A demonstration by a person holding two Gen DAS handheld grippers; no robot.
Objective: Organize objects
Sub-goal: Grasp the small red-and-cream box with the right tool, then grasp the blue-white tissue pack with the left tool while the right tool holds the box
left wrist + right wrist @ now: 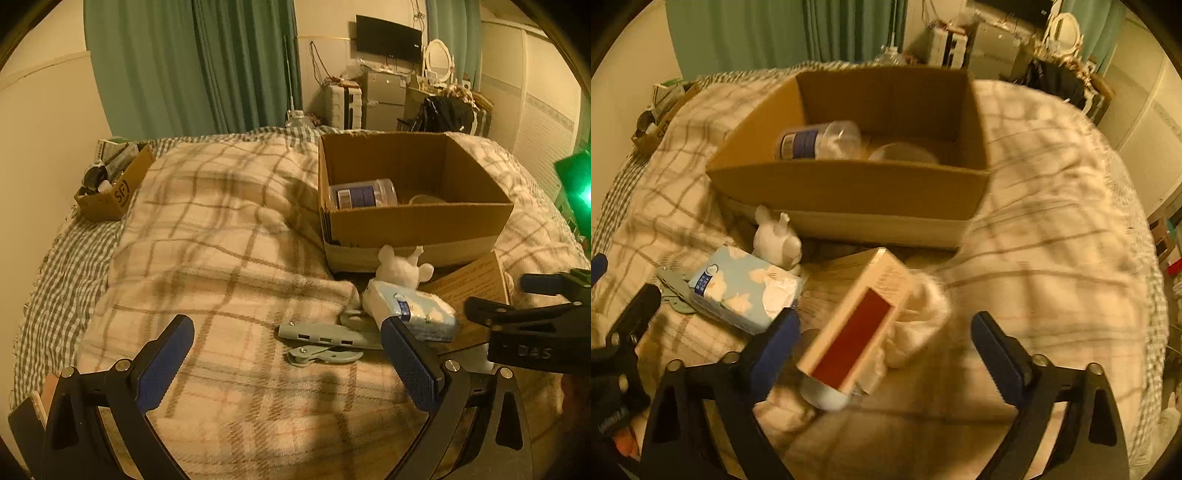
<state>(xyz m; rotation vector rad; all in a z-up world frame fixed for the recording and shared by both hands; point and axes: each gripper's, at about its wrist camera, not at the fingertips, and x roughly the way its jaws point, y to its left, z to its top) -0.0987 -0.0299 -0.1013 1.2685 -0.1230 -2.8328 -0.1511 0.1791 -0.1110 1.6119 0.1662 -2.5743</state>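
An open cardboard box (417,225) (849,184) stands on the plaid blanket and holds a clear jar with a blue label (364,192) (818,140). In front of it lie a white plush toy (400,267) (777,242), a blue tissue pack (417,312) (742,291), a grey tool (325,338) and a tan carton with a red panel (860,321). My left gripper (290,352) is open just before the grey tool. My right gripper (886,343) is open around the near end of the carton, not touching it; it also shows in the left wrist view (517,295).
A small cardboard box (110,184) full of items sits at the bed's far left corner. Green curtains (192,66), suitcases (343,99) and a wall TV (388,37) stand beyond the bed. A white round object (823,395) lies under the carton's near end.
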